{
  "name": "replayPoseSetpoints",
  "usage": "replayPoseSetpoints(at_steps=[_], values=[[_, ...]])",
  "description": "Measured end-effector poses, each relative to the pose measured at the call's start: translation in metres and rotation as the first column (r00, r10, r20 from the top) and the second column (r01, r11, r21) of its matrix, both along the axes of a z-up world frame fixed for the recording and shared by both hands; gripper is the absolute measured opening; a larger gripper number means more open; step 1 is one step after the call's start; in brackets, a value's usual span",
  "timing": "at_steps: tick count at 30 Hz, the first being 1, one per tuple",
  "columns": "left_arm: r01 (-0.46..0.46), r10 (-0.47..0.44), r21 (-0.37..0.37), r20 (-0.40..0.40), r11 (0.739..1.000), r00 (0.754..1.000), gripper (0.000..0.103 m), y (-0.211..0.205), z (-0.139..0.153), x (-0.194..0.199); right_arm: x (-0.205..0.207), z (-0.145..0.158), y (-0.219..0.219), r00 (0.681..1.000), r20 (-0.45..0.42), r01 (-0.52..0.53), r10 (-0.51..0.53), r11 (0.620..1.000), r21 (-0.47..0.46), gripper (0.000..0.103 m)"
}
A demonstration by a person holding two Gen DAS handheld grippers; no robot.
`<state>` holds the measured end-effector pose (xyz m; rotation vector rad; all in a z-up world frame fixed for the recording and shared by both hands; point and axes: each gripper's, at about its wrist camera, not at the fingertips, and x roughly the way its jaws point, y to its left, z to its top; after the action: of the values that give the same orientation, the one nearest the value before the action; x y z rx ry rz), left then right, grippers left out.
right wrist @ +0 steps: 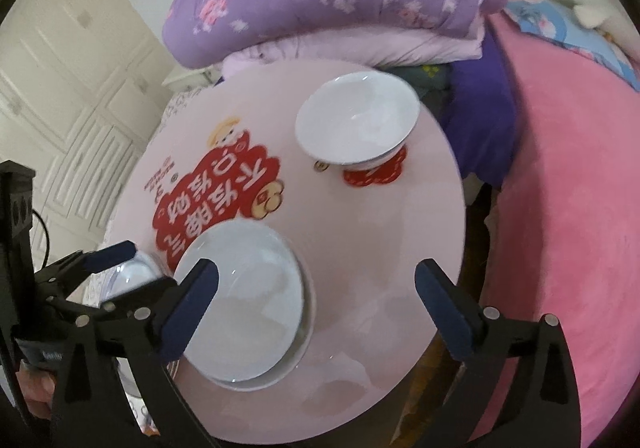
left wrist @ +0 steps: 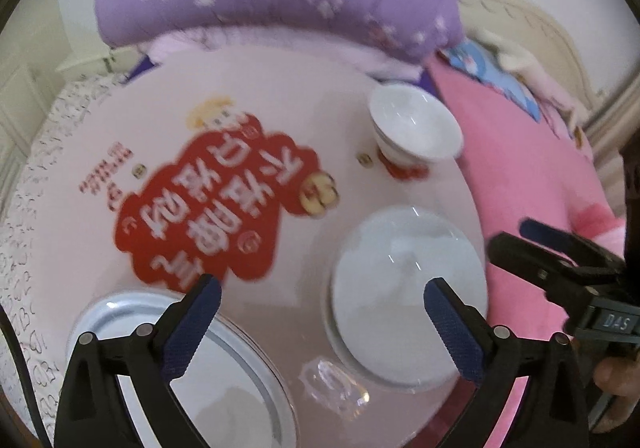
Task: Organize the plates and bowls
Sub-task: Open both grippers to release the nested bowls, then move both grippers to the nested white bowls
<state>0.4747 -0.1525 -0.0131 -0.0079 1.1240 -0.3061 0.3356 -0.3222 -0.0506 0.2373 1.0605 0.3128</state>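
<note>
Both my left gripper (left wrist: 322,298) and right gripper (right wrist: 316,282) hang wide open and empty above the stacked plates (right wrist: 244,304), apparently nested to save table (right wrist: 380,216) space.

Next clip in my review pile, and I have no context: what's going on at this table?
A person is tidying dishes on a round pink table with a handheld gripper in each hand. Both the left gripper and the right gripper are open and hold nothing. A stack of white plates sits near the front. A white bowl stands apart at the far side, and another plate lies to the left.
</note>
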Motion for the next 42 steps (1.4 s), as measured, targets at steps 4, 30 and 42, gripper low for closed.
replayPoseSetpoints(at_steps=[4,30,42], values=[[-0.046,0.046,-0.017,0.029,0.999,0.998,0.101,0.007,0.006,0.009,0.006,0.005,-0.01,1.0,0.02,0.024,-0.024,1.0,0.014,0.1],[-0.066,0.065,0.044,0.033,0.997,0.997,0.102,-0.047,-0.022,0.122,0.092,0.011,-0.054,0.988,0.068,0.143,-0.141,0.989,-0.021,0.102],[-0.024,0.029,0.097,-0.051,0.995,0.998,0.102,-0.076,-0.067,0.167,0.125,-0.024,-0.058,0.991,0.001,0.134,-0.134,0.991,0.018,0.103]])
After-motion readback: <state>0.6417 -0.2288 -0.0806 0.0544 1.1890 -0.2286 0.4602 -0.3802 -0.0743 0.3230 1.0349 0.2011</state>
